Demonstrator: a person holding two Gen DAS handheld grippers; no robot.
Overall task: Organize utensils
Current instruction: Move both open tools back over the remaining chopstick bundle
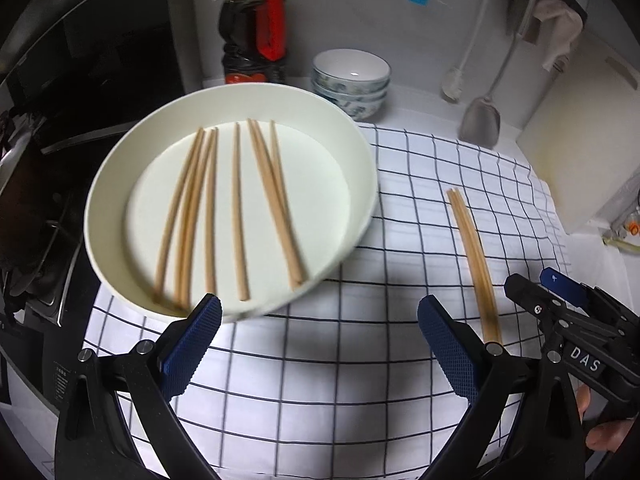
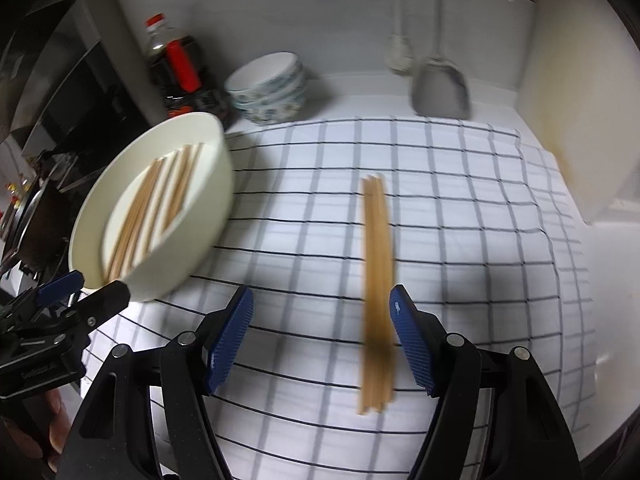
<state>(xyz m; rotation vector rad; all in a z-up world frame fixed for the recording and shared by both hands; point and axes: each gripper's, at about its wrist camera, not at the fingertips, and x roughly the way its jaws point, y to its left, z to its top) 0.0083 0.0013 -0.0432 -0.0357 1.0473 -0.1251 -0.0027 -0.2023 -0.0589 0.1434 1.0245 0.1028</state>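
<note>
A white round basin (image 1: 240, 90) holds several loose wooden chopsticks (image 1: 238, 208) and sits on the left part of a checked cloth (image 1: 400, 208). A tidy bundle of chopsticks (image 1: 474, 260) lies on the cloth to its right. My left gripper (image 1: 320, 312) is open and empty, hovering just in front of the basin's near rim. My right gripper (image 2: 320, 300) is open above the cloth. The bundle (image 2: 376, 280) lies between its jaws, close to the right pad, which does not press on it. In the right wrist view the basin (image 2: 208, 208) is at left, and the left gripper (image 2: 86, 286) is beside it.
At the back stand a dark sauce bottle (image 1: 254, 32) and a stack of patterned bowls (image 1: 352, 80). A metal spatula (image 1: 480, 120) and a brush (image 1: 454, 84) hang by the wall. A pale cutting board (image 1: 580, 140) leans at the right. A dark stove (image 1: 40, 200) is at the left.
</note>
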